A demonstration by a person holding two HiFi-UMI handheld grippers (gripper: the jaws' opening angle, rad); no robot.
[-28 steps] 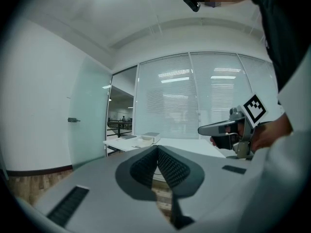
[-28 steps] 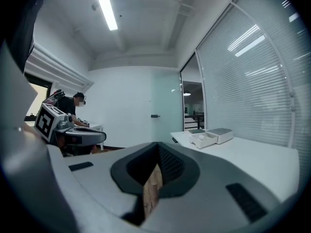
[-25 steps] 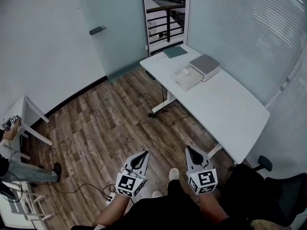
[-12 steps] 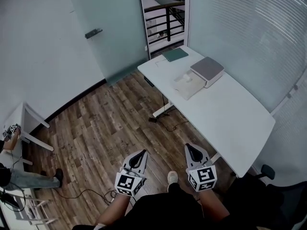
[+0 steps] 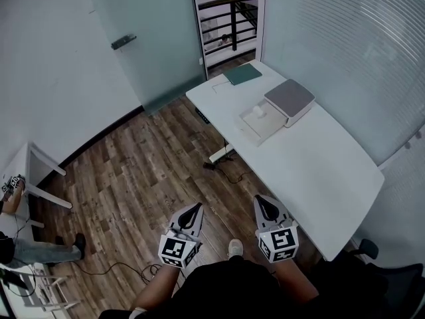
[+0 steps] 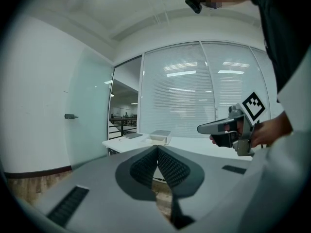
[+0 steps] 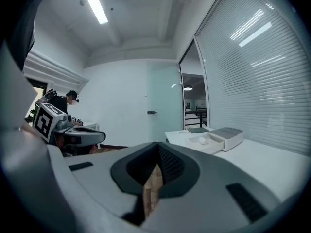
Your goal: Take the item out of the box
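An open shallow box (image 5: 260, 121) lies on the white desk (image 5: 312, 158), with its grey lid (image 5: 289, 99) beside it. A small white item (image 5: 259, 111) rests inside the box; the right gripper view also shows the item (image 7: 203, 140) in the box (image 7: 209, 143). Both grippers hang over the wood floor, well short of the desk. My left gripper (image 5: 196, 209) is shut with nothing in it, and my right gripper (image 5: 258, 201) is shut and empty too. Each gripper view shows its own pads pressed together.
A green folder (image 5: 242, 74) lies at the desk's far end. Past it are a frosted glass door (image 5: 143, 38) and a black railing (image 5: 229, 15). A cable (image 5: 229, 173) trails on the floor under the desk. Another person (image 5: 20, 244) sits at the far left by a small white table (image 5: 26, 171).
The view has shifted slightly, so the desk sits a little lower and farther right in the picture. Both grippers keep their places side by side, still shut.
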